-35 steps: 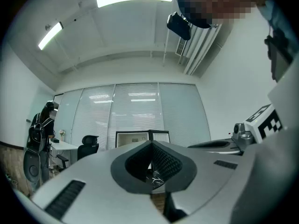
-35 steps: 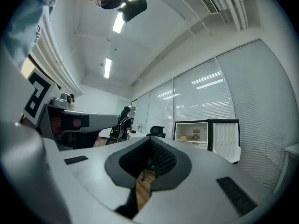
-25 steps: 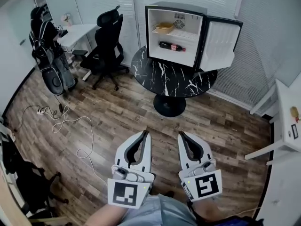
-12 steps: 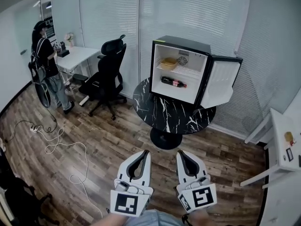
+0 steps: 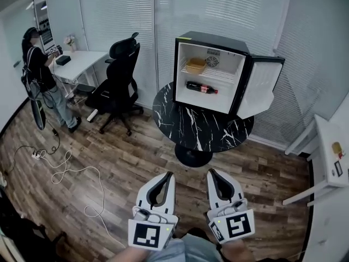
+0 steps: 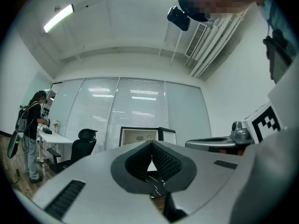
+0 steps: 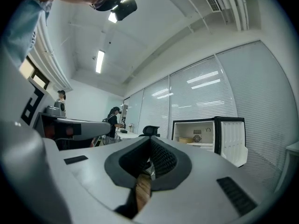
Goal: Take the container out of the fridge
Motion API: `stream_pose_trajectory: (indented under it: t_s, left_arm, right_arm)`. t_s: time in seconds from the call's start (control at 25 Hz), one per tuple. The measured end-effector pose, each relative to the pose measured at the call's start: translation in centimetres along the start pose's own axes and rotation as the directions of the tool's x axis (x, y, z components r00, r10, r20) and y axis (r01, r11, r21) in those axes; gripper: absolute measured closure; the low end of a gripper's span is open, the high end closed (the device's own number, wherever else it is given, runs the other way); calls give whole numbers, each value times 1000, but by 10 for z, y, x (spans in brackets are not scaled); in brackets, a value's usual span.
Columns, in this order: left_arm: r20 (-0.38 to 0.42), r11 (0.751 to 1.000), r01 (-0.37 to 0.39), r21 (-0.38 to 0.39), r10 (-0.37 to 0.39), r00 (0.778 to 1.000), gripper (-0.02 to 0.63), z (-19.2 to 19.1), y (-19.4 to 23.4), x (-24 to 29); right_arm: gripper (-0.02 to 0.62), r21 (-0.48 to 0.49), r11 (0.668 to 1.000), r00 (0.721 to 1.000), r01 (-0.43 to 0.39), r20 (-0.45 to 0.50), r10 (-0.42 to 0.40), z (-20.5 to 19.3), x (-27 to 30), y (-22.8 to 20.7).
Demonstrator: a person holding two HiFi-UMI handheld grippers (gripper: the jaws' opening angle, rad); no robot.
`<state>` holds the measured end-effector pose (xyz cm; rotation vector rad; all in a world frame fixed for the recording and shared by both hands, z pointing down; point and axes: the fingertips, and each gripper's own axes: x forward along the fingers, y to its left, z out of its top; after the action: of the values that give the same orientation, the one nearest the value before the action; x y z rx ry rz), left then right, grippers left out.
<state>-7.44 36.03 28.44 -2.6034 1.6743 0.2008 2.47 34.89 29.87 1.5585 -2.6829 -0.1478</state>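
Note:
A small black fridge (image 5: 217,72) stands with its door (image 5: 262,86) swung open on a round black marble table (image 5: 202,125), far ahead of me. On its upper shelf sits a tan container (image 5: 196,65); a dark bottle (image 5: 201,87) lies on the lower shelf. Both grippers hang low near my body, well short of the table. My left gripper (image 5: 169,174) is shut and holds nothing. My right gripper (image 5: 210,172) is shut and holds nothing as well. The fridge (image 6: 147,136) also shows beyond the jaws in the left gripper view, and the fridge (image 7: 205,133) in the right gripper view.
A black office chair (image 5: 117,70) stands left of the table, by a white desk (image 5: 76,63) where a person (image 5: 38,72) stands. A cable (image 5: 71,171) trails over the wood floor at left. Another white desk (image 5: 330,157) is at the right edge. Blinds cover the glass wall behind.
The view has shifted: fridge and table now sit slightly lower and nearer centre. The person at left has moved along the desk. Both grippers stay shut, low in front of me.

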Motion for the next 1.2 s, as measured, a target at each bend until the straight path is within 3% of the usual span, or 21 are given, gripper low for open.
stream_pose_trajectory:
  t_s: [0.4, 0.84, 1.2]
  left_arm:
    - [-93, 1000, 9, -27, -11, 996, 592, -48, 23, 61]
    - [-176, 999, 27, 29, -22, 984, 592, -89, 52, 198]
    - [-172, 998, 14, 58, -4, 985, 592, -89, 67, 299]
  right_arm:
    - [581, 69, 997, 997, 38, -67, -33, -45, 52, -46]
    - [581, 144, 988, 996, 57, -82, -45, -83, 158, -145]
    - [581, 146, 988, 997, 56, -53, -48, -81, 225, -221]
